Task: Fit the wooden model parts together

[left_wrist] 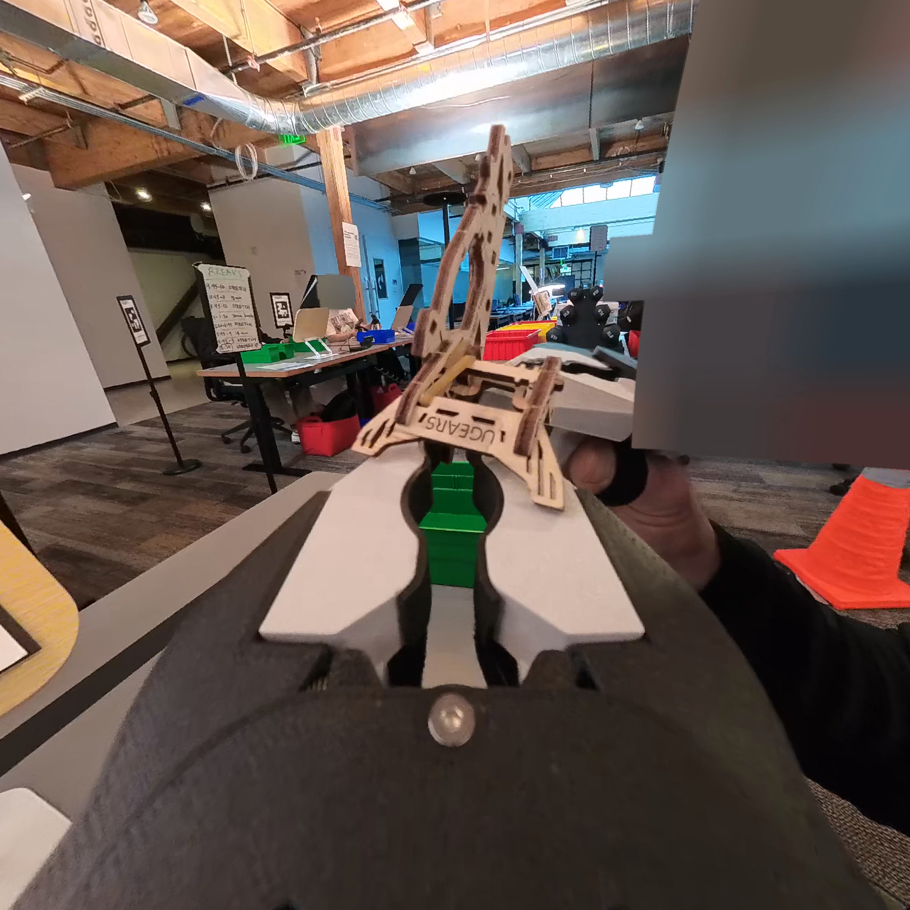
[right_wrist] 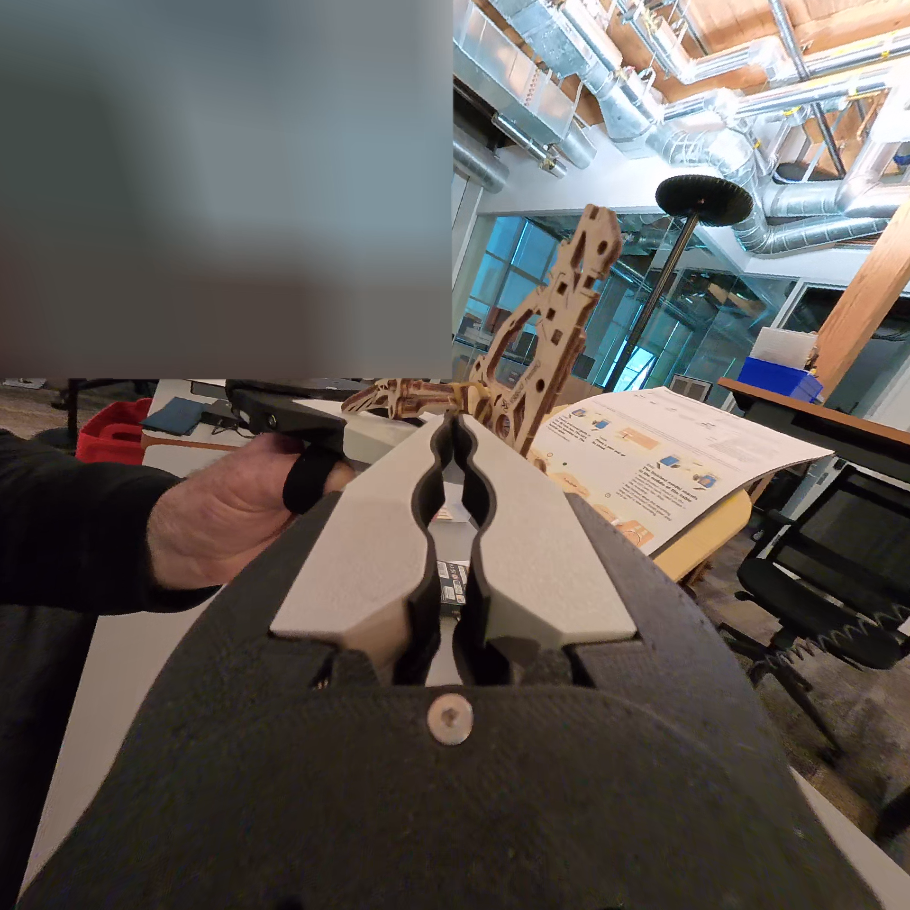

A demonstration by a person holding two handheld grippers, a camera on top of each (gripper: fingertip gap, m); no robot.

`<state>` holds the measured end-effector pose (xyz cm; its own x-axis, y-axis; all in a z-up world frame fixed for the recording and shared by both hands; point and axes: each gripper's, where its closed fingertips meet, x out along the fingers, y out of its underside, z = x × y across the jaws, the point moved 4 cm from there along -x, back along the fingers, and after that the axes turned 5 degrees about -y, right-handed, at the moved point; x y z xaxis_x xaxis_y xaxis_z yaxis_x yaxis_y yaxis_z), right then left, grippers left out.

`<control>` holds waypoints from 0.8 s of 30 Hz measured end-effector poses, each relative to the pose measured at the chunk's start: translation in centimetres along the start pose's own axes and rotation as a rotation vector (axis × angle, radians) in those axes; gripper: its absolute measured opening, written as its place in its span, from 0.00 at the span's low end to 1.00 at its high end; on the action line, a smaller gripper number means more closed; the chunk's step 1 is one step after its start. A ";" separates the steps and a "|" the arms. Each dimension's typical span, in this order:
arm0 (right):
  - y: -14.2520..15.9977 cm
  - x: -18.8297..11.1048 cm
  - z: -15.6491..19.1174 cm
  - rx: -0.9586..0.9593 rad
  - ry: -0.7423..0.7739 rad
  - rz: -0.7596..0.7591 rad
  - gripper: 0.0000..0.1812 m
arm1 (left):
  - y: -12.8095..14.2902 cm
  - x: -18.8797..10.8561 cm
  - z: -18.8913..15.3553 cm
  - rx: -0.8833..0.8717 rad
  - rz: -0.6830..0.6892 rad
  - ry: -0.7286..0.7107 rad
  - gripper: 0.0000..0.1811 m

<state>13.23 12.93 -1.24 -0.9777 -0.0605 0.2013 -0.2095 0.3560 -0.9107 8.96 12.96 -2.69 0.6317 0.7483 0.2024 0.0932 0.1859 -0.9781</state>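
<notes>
Both grippers raised off the table, wooden model (left_wrist: pixel 468 344) held between them in mid-air. My left gripper (left_wrist: pixel 450 450) pinches the model's flat base plate at its near edge; green bin (left_wrist: pixel 450 536) shows through the finger gap. My right gripper (right_wrist: pixel 452 422) has fingertips pressed nearly together at the model's lower joint. Only the right wrist view shows the instruction sheet (right_wrist: pixel 665 458) lying behind. Only the left shows an orange cone (left_wrist: pixel 857 546) and red bins (left_wrist: pixel 509 342).
</notes>
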 end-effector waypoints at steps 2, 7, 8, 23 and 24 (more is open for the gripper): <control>0.0 0.0 0.0 0.011 -0.007 -0.007 0.00 | 0.1 0.0 -0.1 -0.006 0.004 0.018 0.04; 0.4 -0.1 -0.1 0.034 -0.021 -0.013 0.00 | 0.3 -0.3 -0.4 -0.024 0.020 0.081 0.13; 0.4 -0.1 0.1 0.037 -0.029 -0.017 0.00 | 0.3 -0.4 -0.5 -0.028 0.024 0.091 0.13; 1.2 0.2 0.8 0.048 -0.083 0.007 0.00 | 0.4 -2.1 -1.5 -0.140 0.045 0.341 0.40; 1.3 0.3 1.0 0.046 -0.090 0.015 0.00 | 0.3 -2.2 -1.4 -0.154 0.047 0.355 0.40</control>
<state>12.63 12.49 -2.70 -0.9777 -0.1403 0.1562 -0.1936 0.3140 -0.9295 8.67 10.49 -3.49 0.8625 0.4820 0.1541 0.1551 0.0381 -0.9872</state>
